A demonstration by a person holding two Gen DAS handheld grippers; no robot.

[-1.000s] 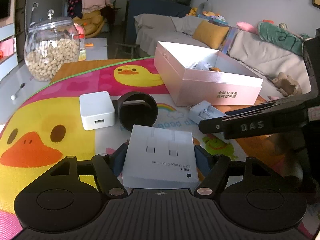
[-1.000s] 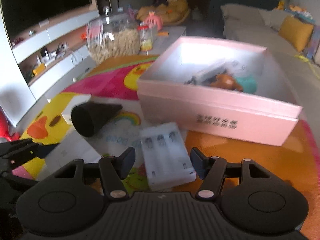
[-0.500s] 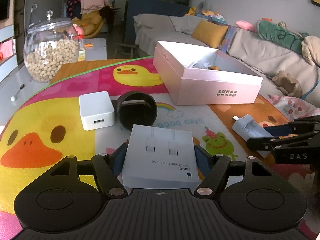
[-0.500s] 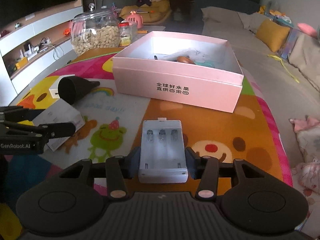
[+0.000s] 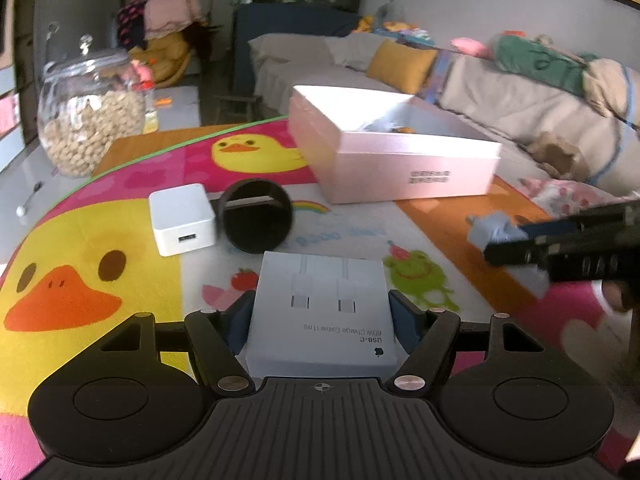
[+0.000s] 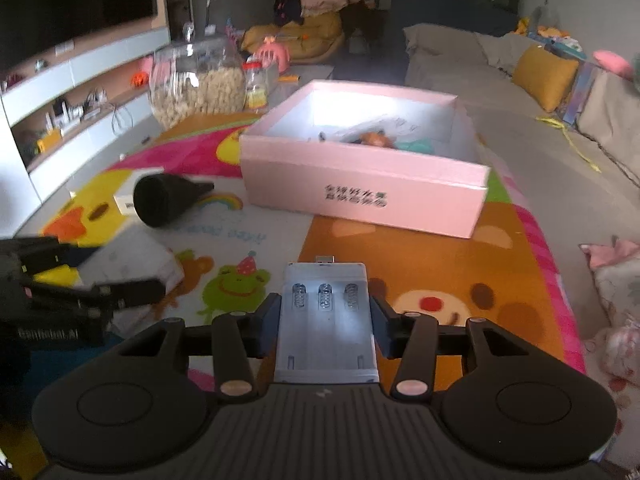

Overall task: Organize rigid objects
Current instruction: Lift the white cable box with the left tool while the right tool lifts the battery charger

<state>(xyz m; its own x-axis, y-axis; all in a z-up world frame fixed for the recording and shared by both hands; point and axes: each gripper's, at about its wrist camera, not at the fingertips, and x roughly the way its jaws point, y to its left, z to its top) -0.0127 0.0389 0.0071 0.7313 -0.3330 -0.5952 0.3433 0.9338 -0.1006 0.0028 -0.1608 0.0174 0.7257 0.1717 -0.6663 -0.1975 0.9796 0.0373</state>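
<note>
Now the left gripper (image 5: pixel 322 316) is clamped on the white USB-C cable box (image 5: pixel 322 312) near the black funnel (image 5: pixel 256 220) & white charger (image 5: pixel 182 224), while the right gripper (image 6: pixel 326 322), jaws just closed, pinches the white battery holder (image 6: pixel 326 320) over the mat (image 6: pixel 440 264), pink box (image 6: pixel 360 196) just beyond.

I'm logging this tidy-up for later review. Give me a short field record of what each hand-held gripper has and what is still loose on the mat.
left hand-held gripper: shut on white cable box
right hand-held gripper: shut on battery charger
container: open pink box, some items inside
loose on mat: white power adapter, black funnel
nearby: glass jar, beyond the mat's edge
</note>
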